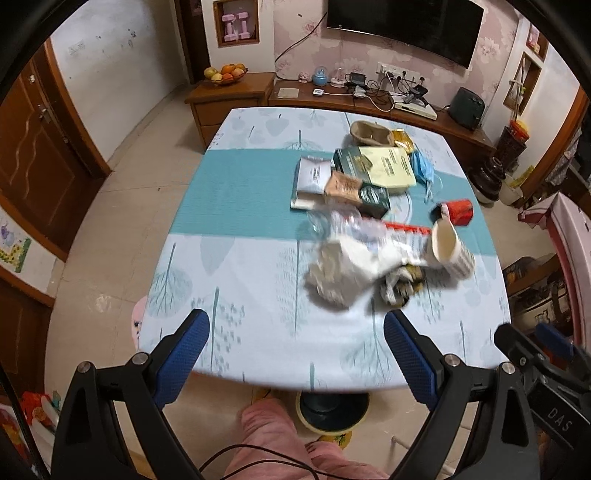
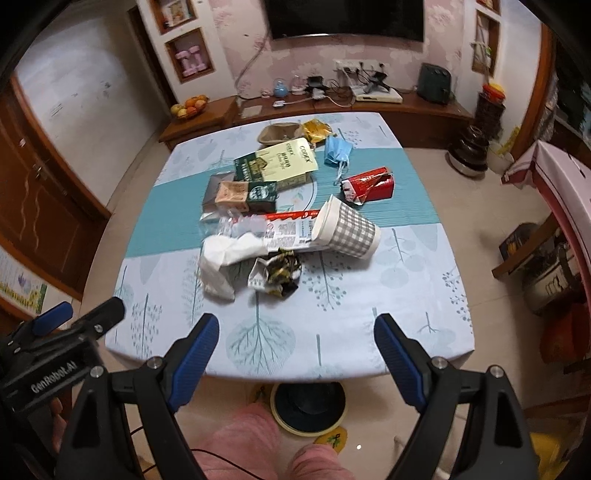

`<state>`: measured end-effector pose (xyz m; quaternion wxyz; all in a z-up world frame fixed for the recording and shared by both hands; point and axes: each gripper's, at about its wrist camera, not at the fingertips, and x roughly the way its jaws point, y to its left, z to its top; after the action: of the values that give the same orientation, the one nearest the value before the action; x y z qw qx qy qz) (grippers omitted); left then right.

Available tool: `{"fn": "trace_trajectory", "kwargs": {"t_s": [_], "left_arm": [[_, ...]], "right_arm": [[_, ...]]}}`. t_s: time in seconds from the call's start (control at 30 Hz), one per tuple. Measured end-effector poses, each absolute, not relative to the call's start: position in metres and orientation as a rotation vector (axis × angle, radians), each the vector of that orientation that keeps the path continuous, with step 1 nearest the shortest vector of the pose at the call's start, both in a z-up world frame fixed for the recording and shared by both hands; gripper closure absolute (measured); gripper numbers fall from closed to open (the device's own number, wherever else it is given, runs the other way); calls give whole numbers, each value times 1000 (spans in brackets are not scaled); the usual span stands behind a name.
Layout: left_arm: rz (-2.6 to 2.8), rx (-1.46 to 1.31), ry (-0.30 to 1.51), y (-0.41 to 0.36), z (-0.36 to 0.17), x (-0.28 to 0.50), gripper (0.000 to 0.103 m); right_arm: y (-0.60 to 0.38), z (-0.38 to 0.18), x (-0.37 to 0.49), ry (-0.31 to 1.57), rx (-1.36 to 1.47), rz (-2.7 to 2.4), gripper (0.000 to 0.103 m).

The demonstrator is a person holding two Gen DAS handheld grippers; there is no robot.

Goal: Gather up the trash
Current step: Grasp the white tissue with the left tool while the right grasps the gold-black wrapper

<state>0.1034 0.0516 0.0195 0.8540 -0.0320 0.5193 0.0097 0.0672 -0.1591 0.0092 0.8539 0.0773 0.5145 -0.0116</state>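
We read "COFEX" twice on the pale flap of the box point(image 2: 291, 158), far ahead of the right gripper point(image 2: 296, 334) and a little left of its centre line. "GenRobot.AI" stands on the left gripper's body point(image 2: 51, 376), seen left of the right gripper. In the left wrist view, "DAS" stands on the right gripper's body point(image 1: 559, 419) at that gripper's right. Other print on the worktop's packets is too small or blurred to read.

A television point(image 2: 343, 16) hangs above the wooden cabinet point(image 2: 369, 107); a fruit bowl point(image 2: 189, 106) sits at the cabinet's left end.
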Motion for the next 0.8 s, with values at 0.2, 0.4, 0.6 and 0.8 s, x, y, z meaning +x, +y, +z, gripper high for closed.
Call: {"fn": "trace_trajectory", "kwargs": {"t_s": [0.2, 0.4, 0.6, 0.8], "left_arm": [[-122, -87, 1144, 71, 7, 170, 9], [-312, 19, 1273, 55, -19, 216, 9], [-452, 8, 1364, 35, -48, 240, 9], [-490, 73, 1426, 22, -74, 246, 9]], "right_arm": [[-159, -8, 106, 1137, 270, -107, 21], [-156, -47, 136, 1199, 335, -177, 26], [-151, -84, 157, 1237, 415, -181, 28], [-149, -120, 175, 1280, 466, -176, 43]]}}
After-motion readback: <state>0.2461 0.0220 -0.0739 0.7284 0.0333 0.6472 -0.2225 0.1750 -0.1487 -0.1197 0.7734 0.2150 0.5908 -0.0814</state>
